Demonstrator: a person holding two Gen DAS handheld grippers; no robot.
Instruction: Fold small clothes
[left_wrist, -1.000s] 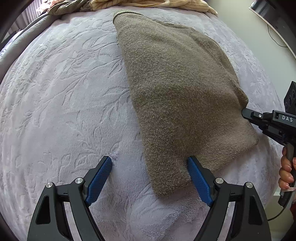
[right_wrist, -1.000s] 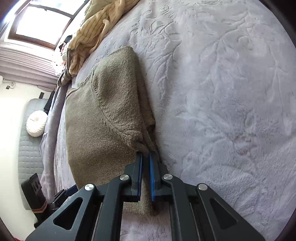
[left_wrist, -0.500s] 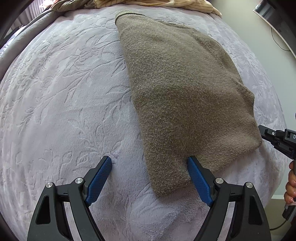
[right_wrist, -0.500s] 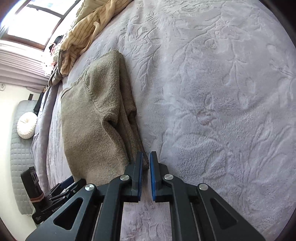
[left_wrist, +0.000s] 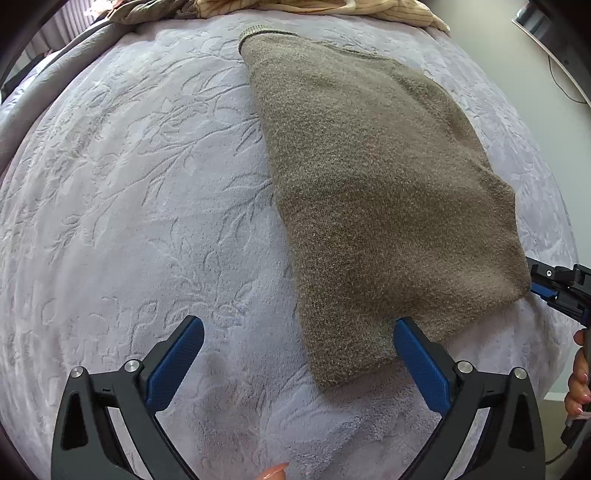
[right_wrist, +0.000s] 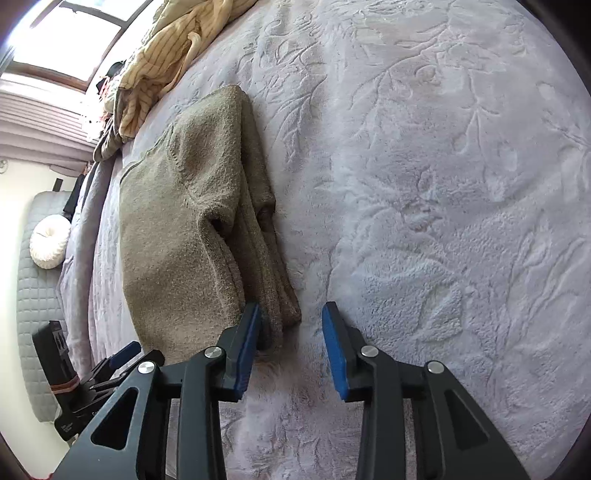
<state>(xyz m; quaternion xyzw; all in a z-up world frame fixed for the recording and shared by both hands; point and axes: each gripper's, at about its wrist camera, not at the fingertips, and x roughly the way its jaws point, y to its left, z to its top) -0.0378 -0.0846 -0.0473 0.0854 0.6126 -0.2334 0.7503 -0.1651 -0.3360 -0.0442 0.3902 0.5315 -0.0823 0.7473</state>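
No legible writing in either view. The sweater (left_wrist: 373, 192) is olive-brown, fuzzy knit, folded lengthwise into a long panel with a ribbed hem at the far end; it lies flat on the bed (left_wrist: 140, 192), whose cover is lilac plush embossed with leaves. From the right wrist, stacked sleeve layers show along the sweater's (right_wrist: 184, 236) edge.

Left gripper (left_wrist: 297, 349): fingers spread wide, straddling the near corner, holding nothing.

Right gripper (right_wrist: 291, 341): fingers apart, empty, left finger just beside the folded edge.

Striped cream cloth (right_wrist: 162, 62) is heaped at the bed's far end.
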